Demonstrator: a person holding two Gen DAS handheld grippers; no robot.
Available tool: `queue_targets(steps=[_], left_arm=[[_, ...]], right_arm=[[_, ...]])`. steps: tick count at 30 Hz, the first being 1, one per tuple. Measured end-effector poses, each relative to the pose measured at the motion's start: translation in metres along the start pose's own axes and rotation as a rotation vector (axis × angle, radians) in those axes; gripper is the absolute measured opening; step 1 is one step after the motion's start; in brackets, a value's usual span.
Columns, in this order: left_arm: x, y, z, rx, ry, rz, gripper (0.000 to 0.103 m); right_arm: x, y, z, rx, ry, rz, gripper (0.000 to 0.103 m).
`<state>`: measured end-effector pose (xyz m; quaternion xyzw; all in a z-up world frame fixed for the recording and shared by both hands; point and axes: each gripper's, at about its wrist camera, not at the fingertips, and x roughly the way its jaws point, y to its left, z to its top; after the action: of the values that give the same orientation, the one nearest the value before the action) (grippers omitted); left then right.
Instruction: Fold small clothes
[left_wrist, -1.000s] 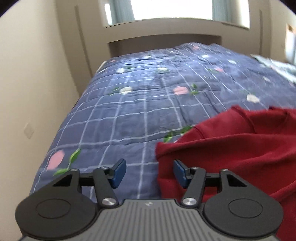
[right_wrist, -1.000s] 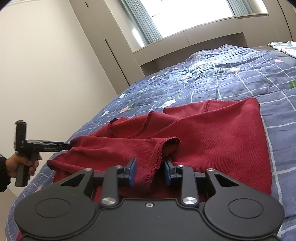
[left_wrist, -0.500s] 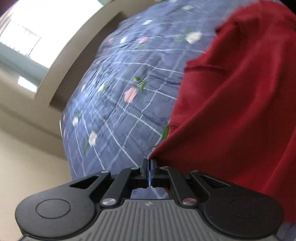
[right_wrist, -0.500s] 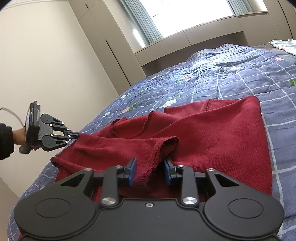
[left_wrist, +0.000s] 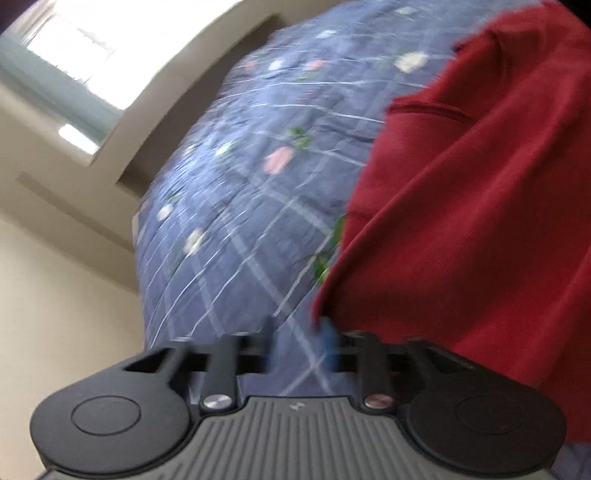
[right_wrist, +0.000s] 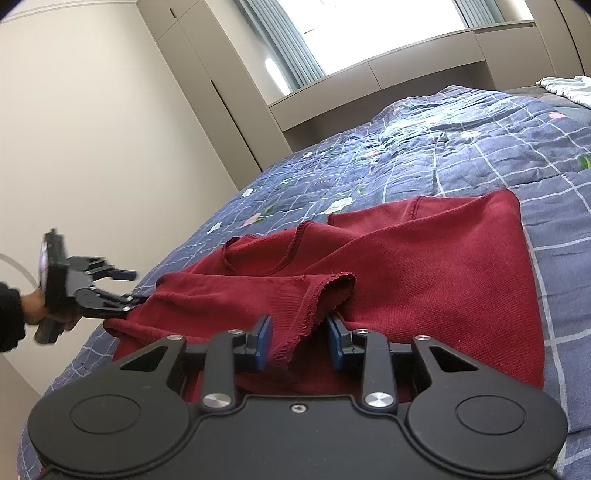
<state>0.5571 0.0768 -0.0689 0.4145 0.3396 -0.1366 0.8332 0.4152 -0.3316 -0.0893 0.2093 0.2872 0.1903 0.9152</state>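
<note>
Fingers of my left gripper (left_wrist: 299, 347) are opening, blurred, beside the red garment's (left_wrist: 480, 229) edge on the bed (left_wrist: 236, 221); the next fold needs a fresh pinch. Right view: my right gripper (right_wrist: 299, 341) stands narrow around a frayed sleeve cuff (right_wrist: 325, 295); clamped, I cannot tell

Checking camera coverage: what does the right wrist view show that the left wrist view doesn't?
Right wrist only: the left gripper and the hand holding it at the garment's edge, the frayed sleeve cuff between the right gripper fingers, and a pale cloth at the far corner of the bed.

Left wrist only: bare quilt between the left gripper's opening fingers.

Both: red garment, blue floral quilt, window.
</note>
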Motion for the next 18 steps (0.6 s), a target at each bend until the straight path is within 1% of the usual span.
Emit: queue_targets(steps=[2,4,6,8,9,10,11,12,13,16,18], left_arm=[[-0.014,0.01,-0.011,-0.106,-0.011,0.001,0.071],[-0.029,0.02,-0.022,-0.231,-0.007,0.0,0.072],[-0.047,0.027,-0.033,-0.392,-0.019,-0.016,0.085],[-0.065,0.029,-0.045,-0.561,-0.055,-0.045,0.089],[-0.072,0.028,-0.051,-0.64,-0.061,-0.071,0.09],[-0.076,0.024,-0.056,-0.702,-0.065,-0.101,0.09],[-0.078,0.019,-0.06,-0.751,-0.062,-0.125,0.09],[-0.078,0.014,-0.064,-0.778,-0.053,-0.134,0.09],[-0.077,0.009,-0.066,-0.796,-0.034,-0.135,0.09],[-0.069,-0.004,-0.073,-0.847,0.032,-0.117,0.089],[-0.069,-0.009,-0.079,-0.886,0.041,-0.115,0.089]], right_arm=[[0.0,0.0,0.0,0.002,-0.001,0.003,0.036],[0.0,0.001,0.0,0.0,-0.001,-0.001,0.036],[-0.001,0.004,0.0,-0.014,-0.005,-0.015,0.038],[-0.003,0.01,0.001,-0.041,-0.011,-0.037,0.047],[-0.005,0.015,0.002,-0.06,-0.011,-0.048,0.058],[-0.008,0.021,0.002,-0.082,-0.007,-0.062,0.072],[-0.012,0.027,0.002,-0.106,-0.002,-0.08,0.079],[-0.017,0.033,0.0,-0.131,0.003,-0.099,0.089],[-0.022,0.039,-0.002,-0.156,0.008,-0.119,0.095],[-0.044,0.046,-0.01,-0.222,0.028,-0.188,0.099],[-0.063,0.043,-0.017,-0.216,0.051,-0.216,0.101]])
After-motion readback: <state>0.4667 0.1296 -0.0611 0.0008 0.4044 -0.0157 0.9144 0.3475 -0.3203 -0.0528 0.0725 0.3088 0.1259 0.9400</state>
